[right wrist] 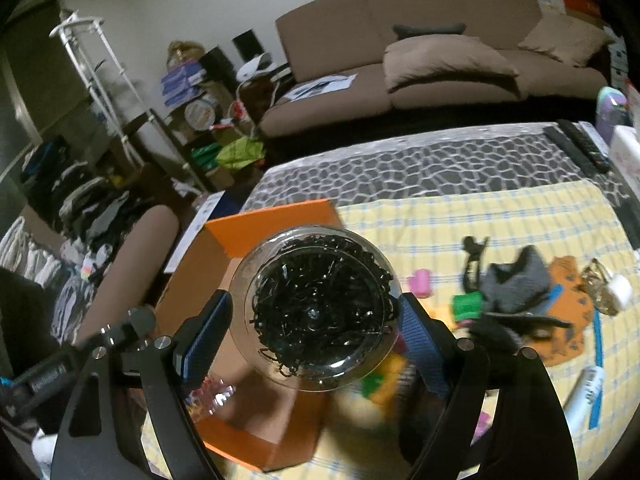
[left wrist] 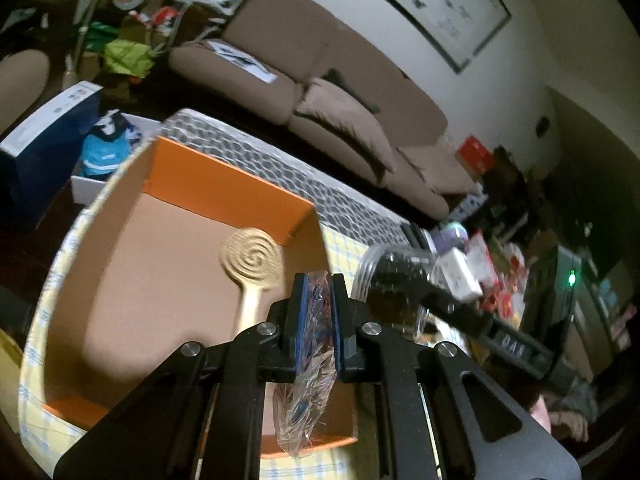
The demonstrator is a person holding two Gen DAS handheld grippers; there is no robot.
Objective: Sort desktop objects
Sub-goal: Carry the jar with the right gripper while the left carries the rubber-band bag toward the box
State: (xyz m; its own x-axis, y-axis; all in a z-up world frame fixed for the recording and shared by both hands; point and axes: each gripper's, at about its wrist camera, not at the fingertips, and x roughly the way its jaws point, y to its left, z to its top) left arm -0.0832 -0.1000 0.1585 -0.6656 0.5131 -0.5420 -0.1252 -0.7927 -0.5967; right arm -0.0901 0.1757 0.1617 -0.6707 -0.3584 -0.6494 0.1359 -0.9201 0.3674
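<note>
I am holding the left tongs (left wrist: pixel 316 320) pressed together on a crinkly clear plastic packet (left wrist: pixel 310 364), which is hanging over the near right part of the orange cardboard box (left wrist: pixel 224 192) with the plain brown inside. A tan wooden paddle with a spiral head (left wrist: pixel 251 258) is already lying in that box, toward its far side. To the right, I am carrying a round clear plastic tub full of black hair ties (right wrist: pixel 318 308) in the right tongs (right wrist: pixel 316 320), whose blue pads (right wrist: pixel 420 344) are standing wide and pinching its sides, just above the box's right edge.

To do this well, I am judging that the packet should be brought further over the box floor before letting go, and the tub kept level and lowered clear of the box wall.

The loose things on the yellow checked cloth (right wrist: pixel 480 216) at the right are blurring together; I cannot name most of them. The packet's contents are unclear, and the surface's near edge is cut off.
</note>
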